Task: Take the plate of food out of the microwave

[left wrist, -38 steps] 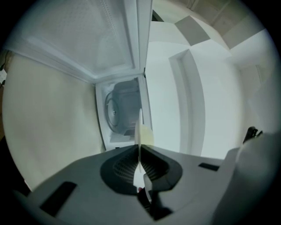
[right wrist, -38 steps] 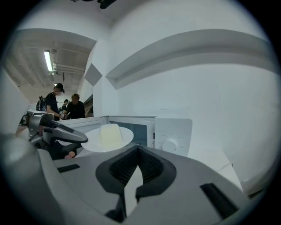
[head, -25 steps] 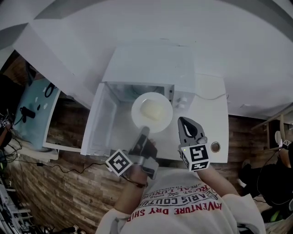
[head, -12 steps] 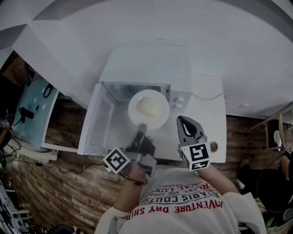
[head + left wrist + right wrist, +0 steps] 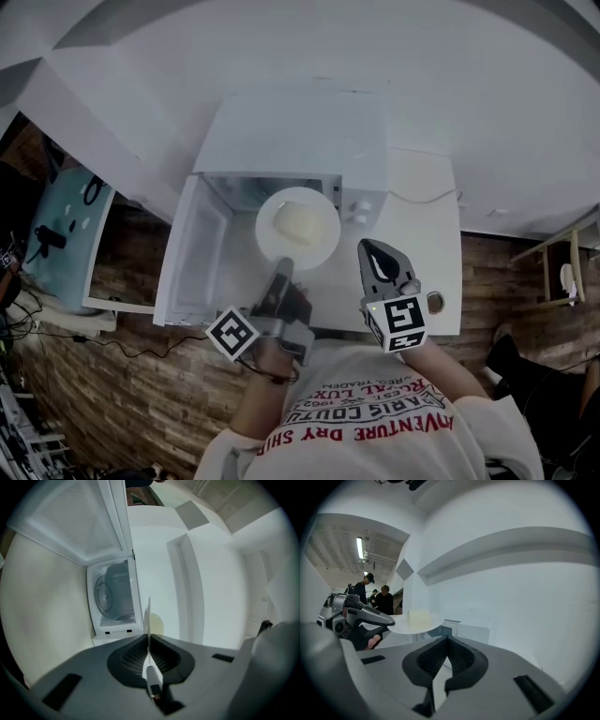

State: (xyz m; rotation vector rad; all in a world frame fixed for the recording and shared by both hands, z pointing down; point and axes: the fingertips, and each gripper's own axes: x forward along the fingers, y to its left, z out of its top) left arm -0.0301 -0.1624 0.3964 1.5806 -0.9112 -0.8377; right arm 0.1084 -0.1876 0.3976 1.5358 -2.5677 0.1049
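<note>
In the head view, a round white plate (image 5: 297,228) with a pale block of food (image 5: 298,223) hangs in front of the white microwave (image 5: 295,131), partly over its open cavity. The microwave door (image 5: 192,253) stands swung out to the left. My left gripper (image 5: 285,266) is shut on the plate's near rim. In the left gripper view the plate (image 5: 148,616) shows edge-on between the jaws. My right gripper (image 5: 379,265) stays to the right of the plate, shut and empty, and its view shows the plate (image 5: 415,624) level.
The microwave stands on a white counter (image 5: 436,239) against a white wall. A small round object (image 5: 434,302) sits near the counter's front right edge. A teal board (image 5: 66,225) lies at the left above a wood-pattern floor. People (image 5: 375,597) stand far behind.
The whole head view has drifted a little left. The plate stays gripped in front of the microwave opening, and the right gripper keeps its place beside it.
</note>
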